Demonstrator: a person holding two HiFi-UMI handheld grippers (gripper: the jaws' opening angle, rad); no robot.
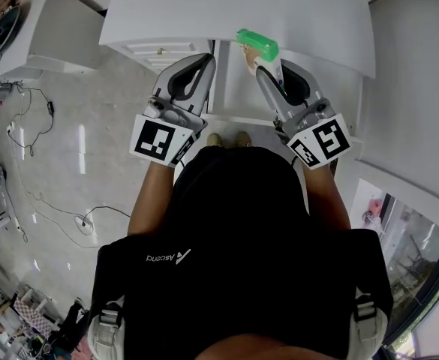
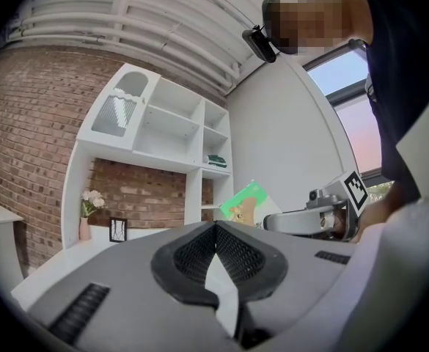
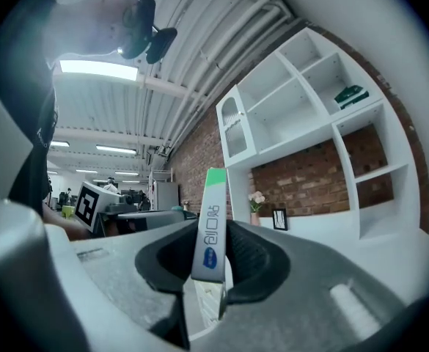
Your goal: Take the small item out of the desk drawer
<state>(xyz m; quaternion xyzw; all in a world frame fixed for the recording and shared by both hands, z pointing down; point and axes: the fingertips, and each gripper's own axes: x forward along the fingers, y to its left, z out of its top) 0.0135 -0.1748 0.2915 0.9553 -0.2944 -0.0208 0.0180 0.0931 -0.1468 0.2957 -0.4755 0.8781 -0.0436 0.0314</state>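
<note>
A small flat box (image 1: 258, 45) with a green top and white printed sides is clamped between the jaws of my right gripper (image 1: 262, 64), held up above the open white drawer (image 1: 230, 88) under the desk top (image 1: 242, 10). The right gripper view shows the box (image 3: 209, 218) edge-on, standing upright between the pads of my right gripper (image 3: 213, 249). My left gripper (image 1: 204, 60) hovers just left of the drawer. Its jaws meet with nothing between them, as the left gripper view (image 2: 215, 229) shows. From there the box (image 2: 247, 204) appears to the right.
A white shelf unit (image 2: 163, 138) stands against a brick wall, with a vase (image 2: 88, 222) and a small frame (image 2: 117, 229) on its lower ledge. Cables (image 1: 46, 201) trail across the tiled floor to the left. A white cabinet (image 1: 54, 28) stands at the far left.
</note>
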